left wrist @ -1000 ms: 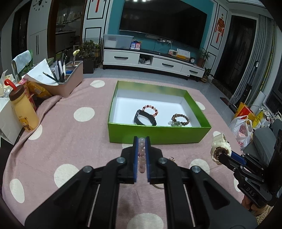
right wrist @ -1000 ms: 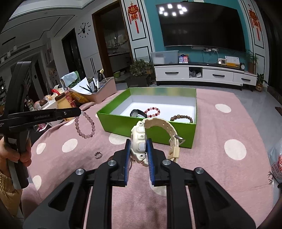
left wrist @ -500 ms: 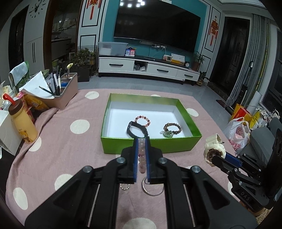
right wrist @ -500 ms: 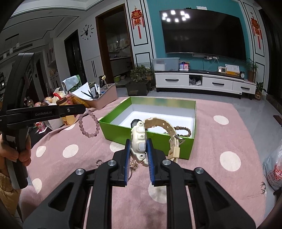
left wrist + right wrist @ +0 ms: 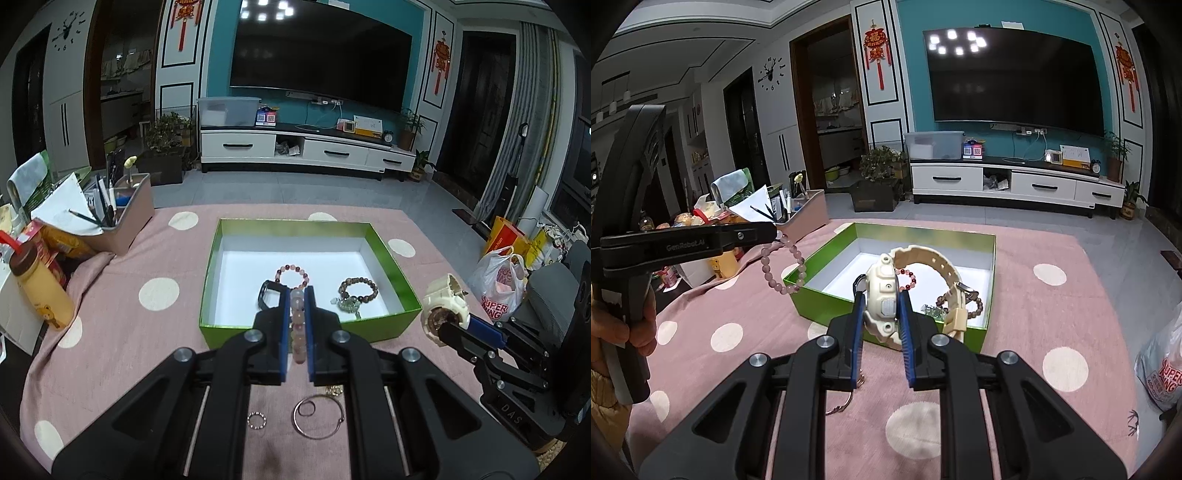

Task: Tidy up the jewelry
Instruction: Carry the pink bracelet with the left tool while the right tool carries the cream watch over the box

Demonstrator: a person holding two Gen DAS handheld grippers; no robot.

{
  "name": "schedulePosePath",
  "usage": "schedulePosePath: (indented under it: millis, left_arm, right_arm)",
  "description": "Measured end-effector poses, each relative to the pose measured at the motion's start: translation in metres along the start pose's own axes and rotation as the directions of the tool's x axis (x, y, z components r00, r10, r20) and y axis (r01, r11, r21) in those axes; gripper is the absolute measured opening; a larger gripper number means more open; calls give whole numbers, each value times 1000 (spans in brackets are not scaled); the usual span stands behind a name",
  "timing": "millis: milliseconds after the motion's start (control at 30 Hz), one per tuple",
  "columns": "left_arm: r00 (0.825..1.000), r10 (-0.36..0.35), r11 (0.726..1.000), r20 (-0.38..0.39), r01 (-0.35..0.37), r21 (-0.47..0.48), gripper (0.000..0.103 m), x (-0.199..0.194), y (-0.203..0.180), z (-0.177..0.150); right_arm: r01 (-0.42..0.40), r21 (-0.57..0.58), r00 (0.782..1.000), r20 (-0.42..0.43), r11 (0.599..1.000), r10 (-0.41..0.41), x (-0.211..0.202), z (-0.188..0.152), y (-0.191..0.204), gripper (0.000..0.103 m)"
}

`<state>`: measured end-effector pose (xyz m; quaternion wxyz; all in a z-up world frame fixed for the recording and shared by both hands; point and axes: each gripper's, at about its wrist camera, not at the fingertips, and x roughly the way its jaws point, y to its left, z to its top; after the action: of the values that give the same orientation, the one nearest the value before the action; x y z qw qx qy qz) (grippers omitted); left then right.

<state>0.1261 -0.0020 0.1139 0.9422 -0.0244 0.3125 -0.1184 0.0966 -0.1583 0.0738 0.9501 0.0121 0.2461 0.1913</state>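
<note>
1. Left gripper (image 5: 296,328): jaws pinched on a pale pink bead bracelet (image 5: 297,332); in the right wrist view its loop dangles free below the tips, clear of the cloth.
2. Right gripper (image 5: 881,314): jaws clamped on the case of a cream wristwatch (image 5: 882,297), strap arching off toward 2 o'clock with the buckle end hanging.
3. Target, by judgement: the green box (image 5: 221,295), white floor. Already inside: a black band (image 5: 269,297), a red-pink bead bracelet (image 5: 291,273), a brown bead bracelet with a green charm (image 5: 356,291).
4. Free floor lies at 9–10 o'clock inside the box; the pink bracelet is best lowered there, loop touching down before release so it does not drape the wall.
5. The watch suits the 1 o'clock back corner; the strap should clear the near wall first.
6. Left on the pink dotted tablecloth (image 5: 122,332): a small bead ring (image 5: 256,420), a large wire hoop (image 5: 318,416).
7. Risk: both grippers crowding the box at once; one at a time is safer.
</note>
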Motion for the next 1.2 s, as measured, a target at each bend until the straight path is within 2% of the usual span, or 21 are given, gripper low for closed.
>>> schedulePosePath:
  millis: [467, 800, 1200]
  left_arm:
    - [1000, -3, 1000, -3, 3, 5, 7, 21, -7, 20]
    - [999, 7, 1000, -32, -7, 7, 7, 51, -4, 35]
    - [995, 53, 999, -88, -53, 5, 7, 110, 10, 54]
  right_arm:
    - [25, -4, 1000, -6, 1000, -25, 18, 12, -11, 18]
    - [41, -40, 999, -31, 998, -42, 39, 27, -15, 18]
    - [43, -44, 995, -88, 998, -47, 80, 43, -27, 18]
